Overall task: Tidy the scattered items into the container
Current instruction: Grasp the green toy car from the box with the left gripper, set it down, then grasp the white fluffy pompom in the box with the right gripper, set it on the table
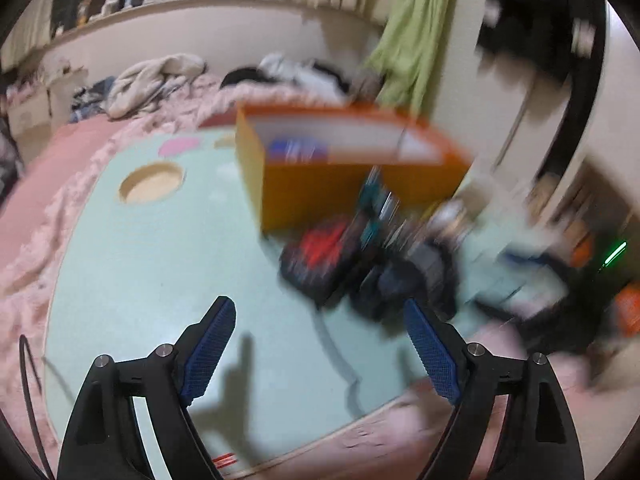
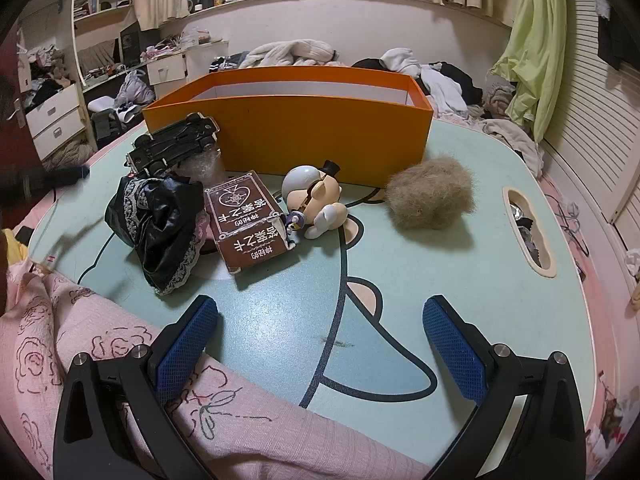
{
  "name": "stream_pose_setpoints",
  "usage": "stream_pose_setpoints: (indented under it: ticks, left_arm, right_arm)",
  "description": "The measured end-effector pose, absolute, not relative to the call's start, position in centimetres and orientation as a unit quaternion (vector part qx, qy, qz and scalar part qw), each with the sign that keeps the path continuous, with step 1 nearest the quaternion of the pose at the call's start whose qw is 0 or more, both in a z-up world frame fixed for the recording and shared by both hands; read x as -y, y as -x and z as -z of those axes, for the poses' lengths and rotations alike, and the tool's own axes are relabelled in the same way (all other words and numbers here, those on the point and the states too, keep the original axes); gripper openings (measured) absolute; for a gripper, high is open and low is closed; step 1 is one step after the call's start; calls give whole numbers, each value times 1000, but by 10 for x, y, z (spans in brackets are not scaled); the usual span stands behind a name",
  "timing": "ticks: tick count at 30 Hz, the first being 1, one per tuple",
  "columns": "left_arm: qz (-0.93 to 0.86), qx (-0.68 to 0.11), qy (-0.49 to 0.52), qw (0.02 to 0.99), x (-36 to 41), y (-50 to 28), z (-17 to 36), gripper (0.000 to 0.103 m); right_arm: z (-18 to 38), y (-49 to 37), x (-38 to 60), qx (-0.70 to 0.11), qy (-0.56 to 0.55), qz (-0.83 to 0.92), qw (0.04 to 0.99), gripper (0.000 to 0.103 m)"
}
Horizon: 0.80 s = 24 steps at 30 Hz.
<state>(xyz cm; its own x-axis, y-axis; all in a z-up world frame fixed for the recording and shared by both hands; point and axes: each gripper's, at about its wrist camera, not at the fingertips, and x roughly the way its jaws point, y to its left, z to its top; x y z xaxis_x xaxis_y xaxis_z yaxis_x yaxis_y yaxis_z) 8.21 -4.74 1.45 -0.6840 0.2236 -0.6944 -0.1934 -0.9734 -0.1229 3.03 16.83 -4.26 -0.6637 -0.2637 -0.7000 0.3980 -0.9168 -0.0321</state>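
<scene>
On the pale green counter, going left to right: a black toy car at the far left, tipped against the orange box; a black lace-trimmed pouch; a brown card box; a small figurine; a tuft of grey-brown fur. All lie just outside the box's near wall. The left gripper and right gripper both have their jaws spread, empty.
</scene>
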Motion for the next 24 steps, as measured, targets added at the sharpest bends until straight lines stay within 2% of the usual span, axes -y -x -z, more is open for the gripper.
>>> stream_pose_setpoints:
  ticks: [1, 2, 8, 16, 19, 24]
  left_arm:
    - [-914, -11, 396, 89, 40, -77, -4, 98]
    - [-926, -54, 368, 56, 29, -77, -1, 103]
    - [-918, -41, 381, 99, 21, -65, 0, 103]
    - [-922, -38, 372, 99, 27, -67, 1, 103]
    - [-923, -37, 371, 97, 22, -67, 0, 103]
    - [-923, -36, 370, 96, 20, -66, 0, 103]
  right_arm:
    - [42, -30, -168, -91, -367, 907, 182, 102]
    - [42, -30, -168, -92, -368, 907, 182, 102]
    - [31, -32, -174, -93, -367, 907, 181, 102]
    - [22, -40, -179, -80, -365, 909, 187, 102]
    - [8, -46, -184, -58, -345, 915, 200, 92]
    - [-46, -30, -171, 3, -323, 914, 245, 91]
